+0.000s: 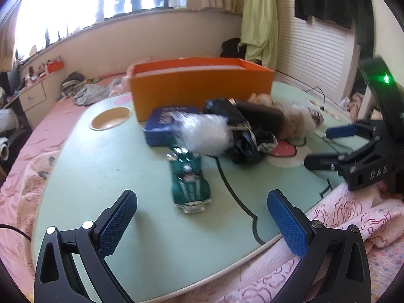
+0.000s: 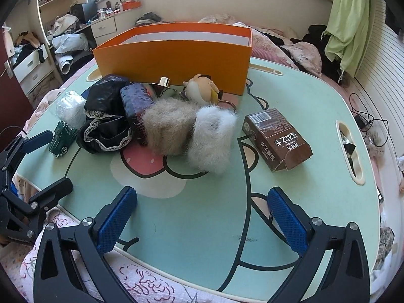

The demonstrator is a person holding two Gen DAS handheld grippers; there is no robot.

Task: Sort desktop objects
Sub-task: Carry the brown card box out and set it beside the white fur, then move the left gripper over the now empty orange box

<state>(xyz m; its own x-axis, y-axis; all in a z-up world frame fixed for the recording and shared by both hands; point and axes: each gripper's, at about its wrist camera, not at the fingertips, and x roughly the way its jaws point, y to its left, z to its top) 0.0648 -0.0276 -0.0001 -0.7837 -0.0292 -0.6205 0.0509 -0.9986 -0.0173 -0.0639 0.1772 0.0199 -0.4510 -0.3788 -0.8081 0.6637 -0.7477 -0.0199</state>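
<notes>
An open orange box (image 2: 176,53) stands at the back of a mint-green table (image 2: 202,227). In front of it lies a pile: a black lace-trimmed cloth (image 2: 106,126), a dark blue pouch (image 2: 136,101), a beige fur piece (image 2: 169,128), a white fur piece (image 2: 212,139) and a small toy figure (image 2: 202,91). A brown carton (image 2: 277,139) lies to the right. A green toy car (image 1: 189,179) sits just ahead of my left gripper (image 1: 203,199), which is open and empty. My right gripper (image 2: 202,194) is open over bare tabletop, holding nothing.
A blue tin (image 1: 161,126) and a white fluffy ball (image 1: 204,133) lie behind the car. The table has a round cup recess (image 1: 111,118) and a slot (image 2: 349,149). Pink bedding (image 1: 353,217) surrounds it. Cables (image 2: 366,118) trail off to the right.
</notes>
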